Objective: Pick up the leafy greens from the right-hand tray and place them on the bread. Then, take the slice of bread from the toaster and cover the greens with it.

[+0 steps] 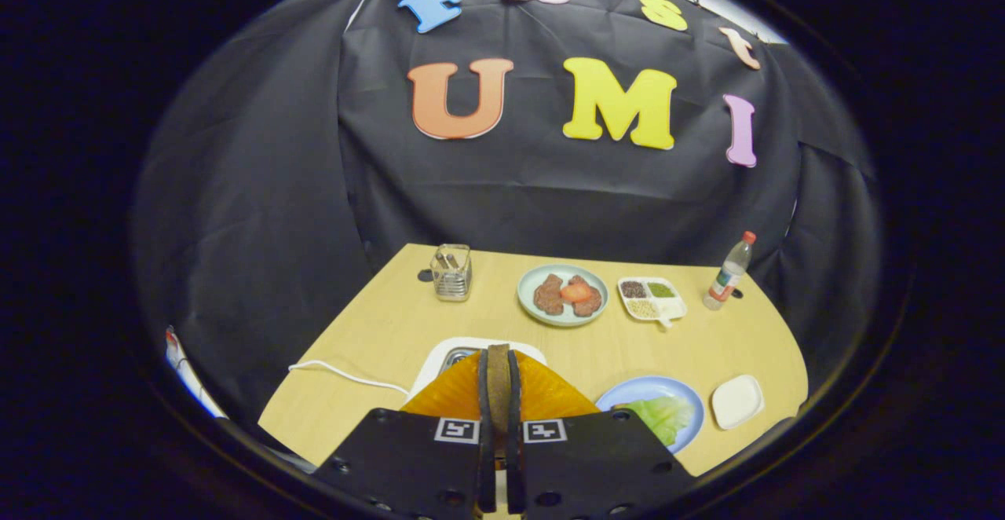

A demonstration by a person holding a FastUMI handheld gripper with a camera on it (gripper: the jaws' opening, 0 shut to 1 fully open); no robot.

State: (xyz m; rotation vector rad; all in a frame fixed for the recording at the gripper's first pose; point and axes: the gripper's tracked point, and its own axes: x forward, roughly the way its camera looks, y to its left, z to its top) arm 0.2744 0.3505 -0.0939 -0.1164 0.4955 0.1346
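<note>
My gripper point(498, 357) is shut on a slice of bread point(498, 385), held upright and edge-on between the two black pads, with the orange fingers point(449, 396) flanking it. Directly beyond the fingertips lies the white toaster point(463, 349), its slot partly hidden by the slice. Just right of the fingers, a blue plate point(681, 391) carries the leafy greens point(661, 416). I cannot tell what lies under the leaves.
A small white tray point(736, 400) sits right of the blue plate. Farther back stand a clear utensil holder point(451, 272), a green plate with patties and tomato point(562, 294), a divided dish of grains point(652, 298) and a bottle point(729, 271). A white cable point(345, 375) runs left from the toaster.
</note>
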